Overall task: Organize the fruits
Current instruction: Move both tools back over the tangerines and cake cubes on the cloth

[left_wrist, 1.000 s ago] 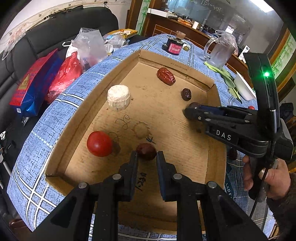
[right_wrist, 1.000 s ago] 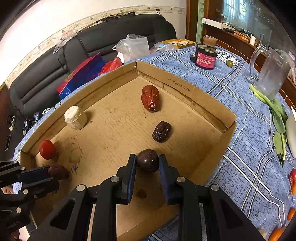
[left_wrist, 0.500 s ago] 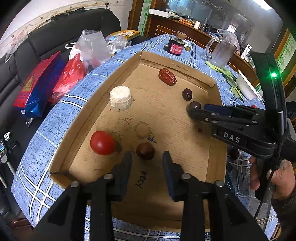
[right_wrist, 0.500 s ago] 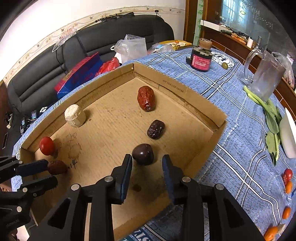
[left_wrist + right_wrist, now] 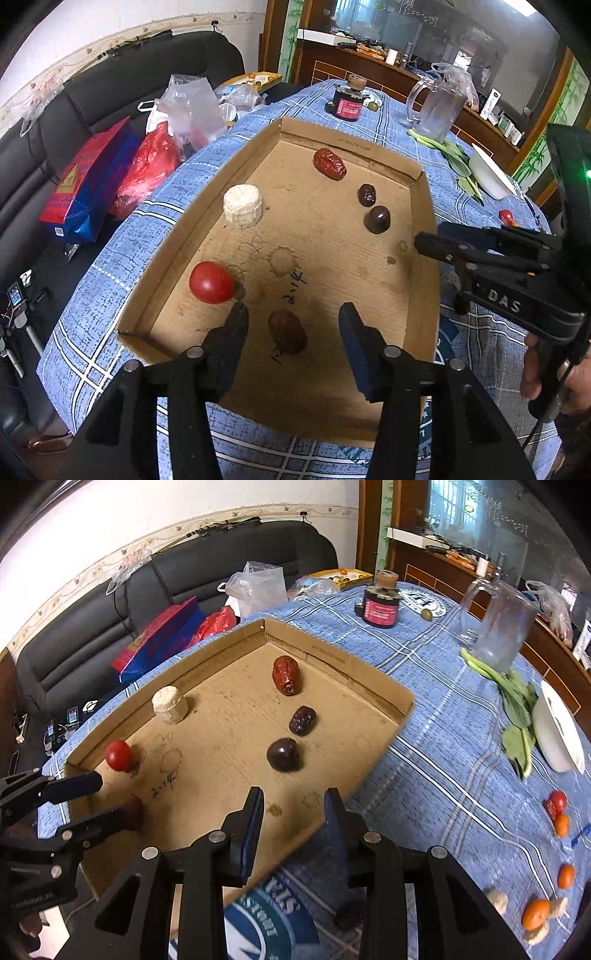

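Observation:
A shallow cardboard tray (image 5: 424,258) (image 5: 380,694) lies on the blue checked tablecloth. In it are a red tomato (image 5: 211,282) (image 5: 118,755), a brown date (image 5: 287,332) (image 5: 132,811), a white round cake (image 5: 242,206) (image 5: 170,704), a big red date (image 5: 330,163) (image 5: 286,674), a dark wrinkled date (image 5: 366,194) (image 5: 303,720) and a smooth dark fruit (image 5: 377,219) (image 5: 283,754). My left gripper (image 5: 293,325) is open and empty, its jaws either side of the brown date. My right gripper (image 5: 294,812) is open and empty over the tray's near right edge.
Loose tomatoes, small oranges and white cakes (image 5: 554,849) lie on the cloth at the right. A white bowl (image 5: 559,731), green leaves (image 5: 513,701), a glass jug (image 5: 498,627) and a dark jar (image 5: 380,605) stand further back. Bags lie on the black sofa (image 5: 92,177).
Both grippers opened and drew back. The left one let go of the brown date; the right one let go of the smooth dark fruit, which now lies in the tray.

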